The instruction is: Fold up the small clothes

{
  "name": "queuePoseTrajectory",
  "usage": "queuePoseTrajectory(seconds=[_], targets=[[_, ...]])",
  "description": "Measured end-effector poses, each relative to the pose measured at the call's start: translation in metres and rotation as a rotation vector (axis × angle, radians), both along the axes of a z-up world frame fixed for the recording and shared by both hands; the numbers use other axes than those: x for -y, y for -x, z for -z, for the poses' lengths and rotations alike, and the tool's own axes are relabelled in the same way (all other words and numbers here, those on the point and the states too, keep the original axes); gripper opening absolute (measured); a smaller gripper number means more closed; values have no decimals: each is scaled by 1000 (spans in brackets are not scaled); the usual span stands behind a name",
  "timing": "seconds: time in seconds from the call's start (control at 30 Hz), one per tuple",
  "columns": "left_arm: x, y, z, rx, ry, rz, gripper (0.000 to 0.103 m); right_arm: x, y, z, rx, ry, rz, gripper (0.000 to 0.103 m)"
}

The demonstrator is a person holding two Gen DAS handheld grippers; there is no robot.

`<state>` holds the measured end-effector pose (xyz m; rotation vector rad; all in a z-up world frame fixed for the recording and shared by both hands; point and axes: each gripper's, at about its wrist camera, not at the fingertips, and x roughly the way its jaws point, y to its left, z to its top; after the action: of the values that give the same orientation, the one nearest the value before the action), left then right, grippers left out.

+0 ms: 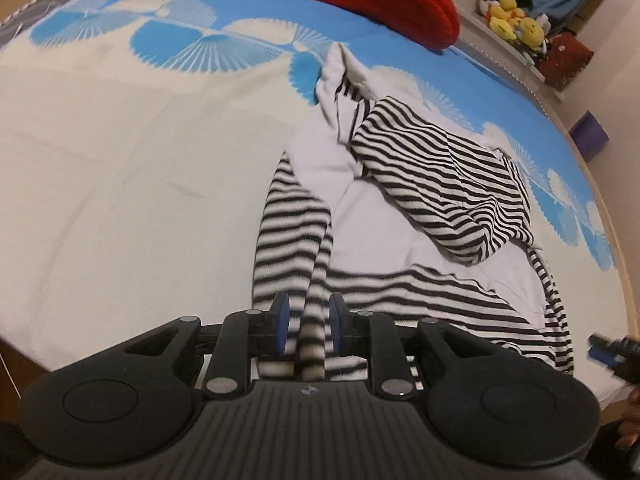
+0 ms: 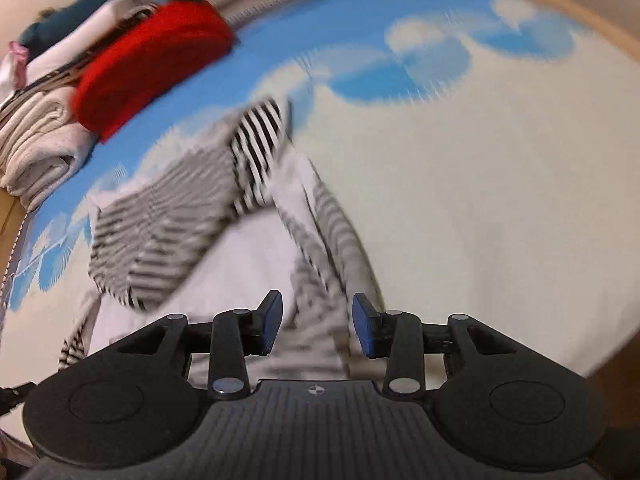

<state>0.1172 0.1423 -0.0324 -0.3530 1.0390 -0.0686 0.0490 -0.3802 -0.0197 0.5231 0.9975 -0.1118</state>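
My left gripper stands partly open around a narrow striped fold of the black-and-white garment; there is a gap between the blue pads and the fabric on both sides, so I judge the cloth runs between the jaws without being pinched. My right gripper is wider apart, and the blurred hem of the same garment passes between its fingers without either pad clearly pressing on it, so I take it as released or nearly so. The garment lies on the blue-and-cream bedsheet, its near edge at my grippers, its pale lining turned up, and a striped flap folded over the middle toward the red cushion beyond it. I hold both grippers at the near hem, side by side, because that edge is what must be carried over to make the next fold. Stacked laundry sits just beside the cushion, probably the finished pile.
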Motion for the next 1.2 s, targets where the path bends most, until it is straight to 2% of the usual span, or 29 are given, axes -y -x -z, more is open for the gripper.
queuePoseTrajectory(seconds=[0.13, 0.17, 0.2, 0.3, 0.4, 0.47, 0.53, 0.63, 0.73, 0.83, 0.87, 0.9, 0.93, 0.97, 1.03, 1.13, 1.2], targets=[[-5, 13, -8, -29, 59, -32, 48, -2, 9, 12, -30, -4, 0, 41], [-5, 15, -7, -30, 76, -35, 56, -2, 10, 12, -32, 2, 4, 41], [-5, 16, -4, -39, 83, -41, 59, -1, 11, 13, -30, 2, 5, 42], [-4, 16, 10, -77, 75, -90, 59, -1, 9, 18, -42, -23, -2, 54], [-6, 14, 27, -77, 121, -108, 59, 0, 7, 31, -88, -60, 11, 54], [-8, 7, 40, -151, 136, -139, 59, -1, 5, 39, -116, -67, 18, 54], [-9, 4, 42, -139, 163, -136, 59, -2, 2, 45, -137, -61, 20, 54], [-8, 0, 46, -154, 128, -140, 59, -1, -1, 52, -165, -60, 27, 54], [-8, 0, 60, -226, 139, -143, 59, -2, -2, 59, -196, -59, 27, 54], [-1, 2, 67, -250, 124, -107, 58, -6, -2, 60, -208, -42, 11, 53], [1, 3, 68, -247, 109, -98, 57, -7, -1, 60, -206, -39, 3, 52], [2, 3, 69, -242, 98, -91, 48, -8, 0, 60, -205, -39, -5, 42], [3, 3, 69, -236, 87, -83, 37, -8, 1, 60, -202, -43, -14, 22], [2, 3, 70, -236, 95, -78, 9, -7, 2, 59, -194, -53, -19, 10], [-5, 8, 62, -202, 141, -96, 7, -1, 5, 51, -160, -83, -10, 7], [-10, 19, 36, -94, 161, -100, 7, 13, 13, 31, -63, -131, 36, 6], [-9, 22, 35, -96, 157, -98, 7, 16, 17, 28, -57, -139, 45, 7]])
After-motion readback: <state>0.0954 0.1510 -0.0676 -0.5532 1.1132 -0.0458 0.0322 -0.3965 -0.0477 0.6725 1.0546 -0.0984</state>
